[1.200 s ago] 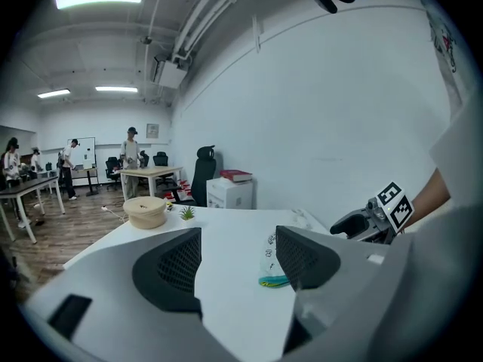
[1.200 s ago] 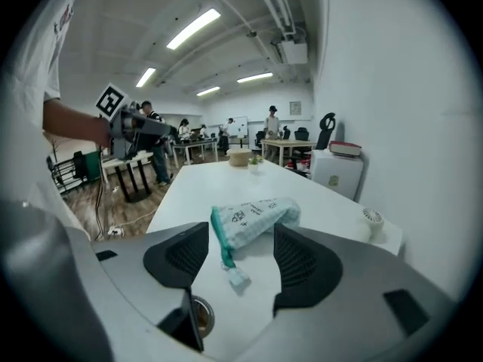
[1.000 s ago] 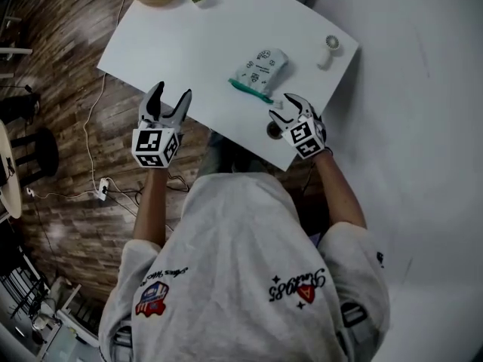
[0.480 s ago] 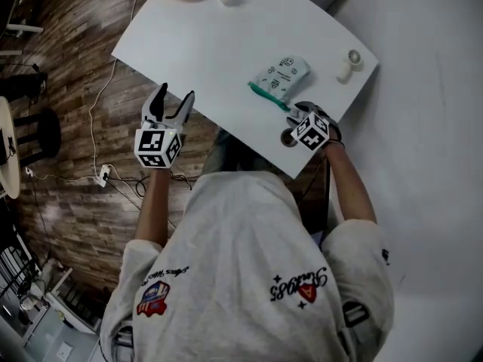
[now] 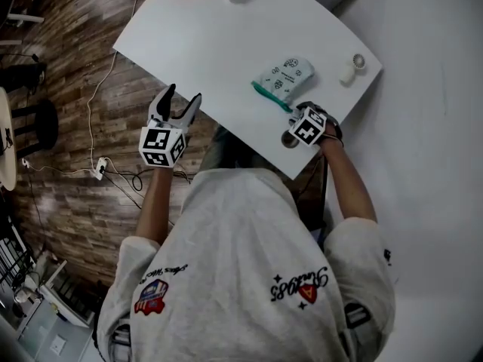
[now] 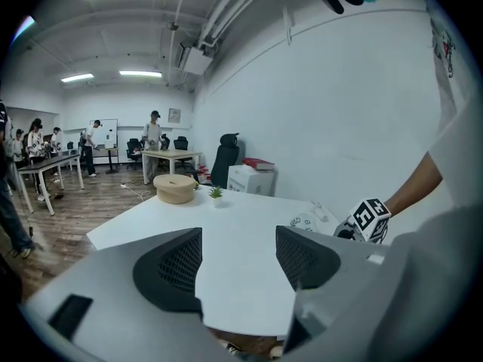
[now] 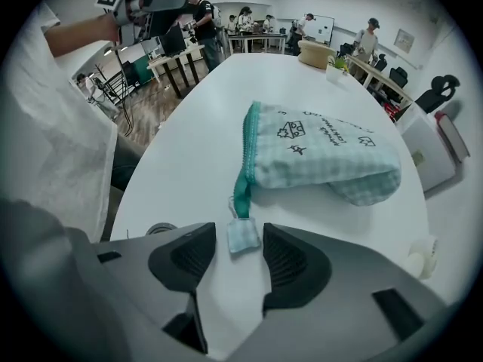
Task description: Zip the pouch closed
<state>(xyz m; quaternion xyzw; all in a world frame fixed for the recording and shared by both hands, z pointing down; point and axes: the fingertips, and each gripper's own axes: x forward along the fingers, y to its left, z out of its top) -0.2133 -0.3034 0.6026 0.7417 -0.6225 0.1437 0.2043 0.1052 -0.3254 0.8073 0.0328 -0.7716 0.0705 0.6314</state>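
Pouch [image 7: 321, 157] lies crosswise before right jaws, zipper [image 7: 245, 164] leftward; they straddle its tab [image 7: 243, 236] unclenched; left jaws released.

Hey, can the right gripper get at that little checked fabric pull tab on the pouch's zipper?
Probably yes. The small checked fabric pull tab lies on the white table right between the right gripper's open jaws, untouched, with nothing covering it.
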